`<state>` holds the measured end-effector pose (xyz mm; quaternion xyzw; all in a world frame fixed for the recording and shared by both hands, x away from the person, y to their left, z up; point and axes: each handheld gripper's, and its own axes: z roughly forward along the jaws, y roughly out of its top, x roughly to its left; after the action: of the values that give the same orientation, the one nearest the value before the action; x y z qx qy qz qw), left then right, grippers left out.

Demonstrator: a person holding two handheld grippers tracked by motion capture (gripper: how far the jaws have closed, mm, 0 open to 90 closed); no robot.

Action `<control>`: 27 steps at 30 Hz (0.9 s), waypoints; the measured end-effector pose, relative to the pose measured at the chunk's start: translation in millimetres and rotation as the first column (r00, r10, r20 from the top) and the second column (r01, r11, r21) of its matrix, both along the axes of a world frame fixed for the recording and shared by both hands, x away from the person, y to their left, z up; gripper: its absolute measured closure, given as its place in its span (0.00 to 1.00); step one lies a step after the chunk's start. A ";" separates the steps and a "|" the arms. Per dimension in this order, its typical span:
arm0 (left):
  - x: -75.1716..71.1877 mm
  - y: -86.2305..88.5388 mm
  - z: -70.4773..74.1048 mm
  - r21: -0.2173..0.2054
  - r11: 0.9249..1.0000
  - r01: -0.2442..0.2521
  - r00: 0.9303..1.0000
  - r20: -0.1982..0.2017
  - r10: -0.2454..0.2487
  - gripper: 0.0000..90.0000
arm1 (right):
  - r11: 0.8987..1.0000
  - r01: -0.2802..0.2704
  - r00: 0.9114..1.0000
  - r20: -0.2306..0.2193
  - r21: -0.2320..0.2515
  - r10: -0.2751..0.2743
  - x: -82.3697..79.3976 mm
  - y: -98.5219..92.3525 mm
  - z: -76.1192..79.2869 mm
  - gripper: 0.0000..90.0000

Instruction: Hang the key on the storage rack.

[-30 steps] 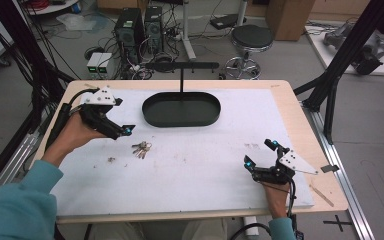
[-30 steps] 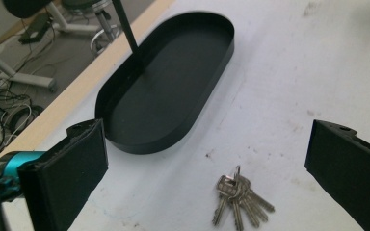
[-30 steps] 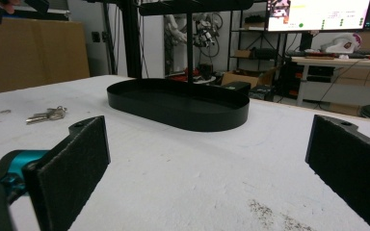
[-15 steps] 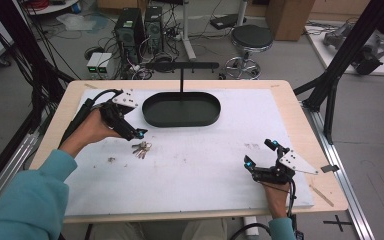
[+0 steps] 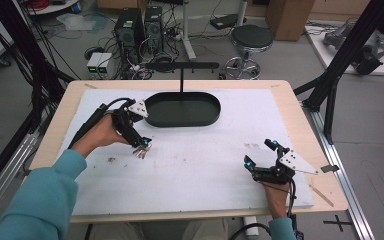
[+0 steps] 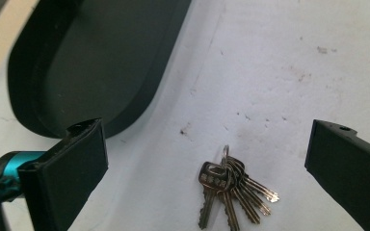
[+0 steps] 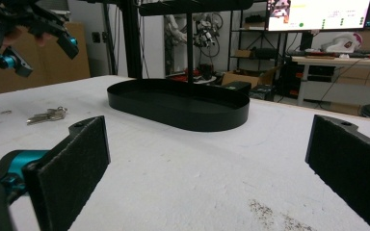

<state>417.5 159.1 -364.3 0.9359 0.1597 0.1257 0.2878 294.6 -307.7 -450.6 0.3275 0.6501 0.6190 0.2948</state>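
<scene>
1. Since a second ago your left claw point(image 5: 139, 145) has swung in from the desk's point(image 5: 205, 165) left edge to hang over the keys point(image 6: 231, 187).
2. Keys lie flat just before the tray point(image 5: 182, 108), blades fanned toward you, between the wide-apart jaws.
3. Your right claw point(image 5: 260, 154), also spread wide, rests well away.

- Teal sleeve point(image 5: 35, 200) covers the left forearm.
- Left gripper point(image 5: 139, 145): black body, grey three-cornered plate, black cable.
- Right gripper point(image 5: 261, 154): black, teal-tipped jaws, grey plate with screws.
</scene>
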 end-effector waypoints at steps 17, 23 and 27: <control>5.9 -11.7 -27.0 0.100 0.995 0.030 0.998 -0.063 -0.024 0.04 | 1.000 0.000 1.000 0.004 -0.004 0.000 0.2 0.1 0.1 0.01; 8.6 -8.8 -29.4 0.091 0.996 -0.001 0.996 -0.092 0.010 0.14 | 1.000 0.003 1.000 0.010 -0.003 -0.003 0.6 0.4 -0.1 0.01; 9.2 -7.7 -28.8 0.096 0.995 -0.005 0.995 -0.095 0.014 0.16 | 1.000 0.001 1.000 0.011 0.003 -0.001 0.8 0.5 -0.3 0.01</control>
<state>426.8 151.4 -393.1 0.9528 0.1715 0.0897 0.2339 295.4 -307.2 -450.9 0.3249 0.6472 0.6218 0.2983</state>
